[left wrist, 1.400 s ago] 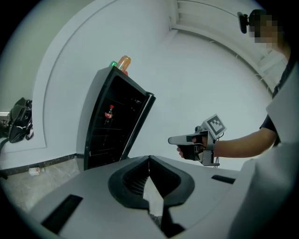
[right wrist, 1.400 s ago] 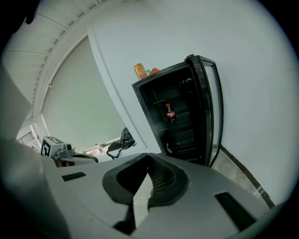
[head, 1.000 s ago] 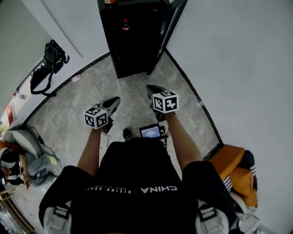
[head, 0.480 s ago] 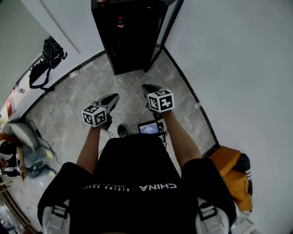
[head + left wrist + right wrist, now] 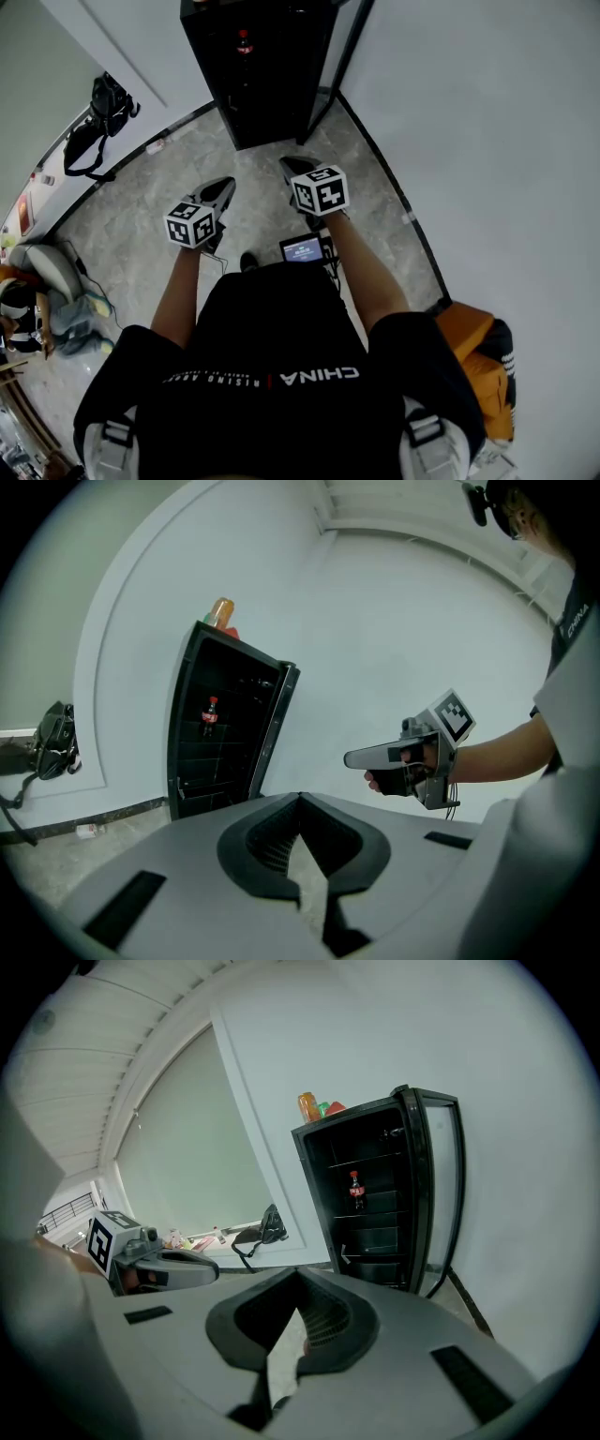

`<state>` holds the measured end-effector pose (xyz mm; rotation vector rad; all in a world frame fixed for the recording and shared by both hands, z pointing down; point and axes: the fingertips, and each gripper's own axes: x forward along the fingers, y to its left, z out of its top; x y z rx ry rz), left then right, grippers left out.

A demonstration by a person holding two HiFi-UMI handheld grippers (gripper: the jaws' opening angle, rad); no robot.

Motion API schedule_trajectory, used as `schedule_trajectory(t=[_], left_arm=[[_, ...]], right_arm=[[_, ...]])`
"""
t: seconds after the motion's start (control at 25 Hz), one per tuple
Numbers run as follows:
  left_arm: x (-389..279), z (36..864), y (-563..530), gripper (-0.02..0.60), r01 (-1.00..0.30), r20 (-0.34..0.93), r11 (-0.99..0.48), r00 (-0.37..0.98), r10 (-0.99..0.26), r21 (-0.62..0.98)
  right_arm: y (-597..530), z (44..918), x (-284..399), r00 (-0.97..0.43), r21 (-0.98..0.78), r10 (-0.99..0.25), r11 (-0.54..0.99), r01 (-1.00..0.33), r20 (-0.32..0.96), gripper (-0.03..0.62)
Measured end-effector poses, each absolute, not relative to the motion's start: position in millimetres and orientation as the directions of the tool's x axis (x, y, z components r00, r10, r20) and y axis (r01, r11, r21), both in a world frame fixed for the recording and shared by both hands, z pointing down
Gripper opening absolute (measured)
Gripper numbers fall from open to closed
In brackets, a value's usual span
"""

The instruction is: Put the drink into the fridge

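Head view: you stand facing the black fridge [image 5: 272, 103], its glass door [image 5: 339, 56] swung open at the right. The left gripper [image 5: 223, 187] and right gripper [image 5: 292, 167] are each clenched on nothing, jaws meeting at the tips. Both are held over the veined stone floor [image 5: 131, 225], short of the cabinet. The drink [image 5: 243, 42], a slim dark bottle with a red label and cap, stands upright on a shelf in the fridge's upper half, so placement looks done. If closing the door is what remains, press on its dark frame rather than the glass, using the smooth grey outer face of the right gripper. Swing it slowly so the tall, narrow bottle does not topple. An orange bottle [image 5: 307, 1106] stands on top of the fridge; avoid jarring it.
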<state>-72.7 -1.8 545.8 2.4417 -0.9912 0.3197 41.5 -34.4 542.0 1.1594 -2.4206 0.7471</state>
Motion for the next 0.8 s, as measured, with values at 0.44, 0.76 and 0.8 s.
schedule_trajectory(t=[0.44, 0.76, 0.8], left_arm=[[-66.5, 545.7, -1.6, 0.012, -0.665, 0.365, -0.654, 0.746, -0.557, 0.361], [-51.3, 547.8, -3.7, 0.012, -0.658, 0.408, -0.687, 0.744, -0.528, 0.31], [-49.3, 548.6, -2.9, 0.012, -0.655, 0.418, -0.696, 0.743, -0.522, 0.295]], right_arm=[[-35.7, 548.8, 51.9, -0.577, -0.298, -0.626, 0.5, -0.814, 0.525, 0.014], [-38.4, 547.3, 68.3, -0.56, -0.3, -0.642, 0.477, -0.826, 0.524, 0.014], [-38.4, 547.2, 69.3, -0.559, -0.3, -0.644, 0.475, -0.827, 0.523, 0.014]])
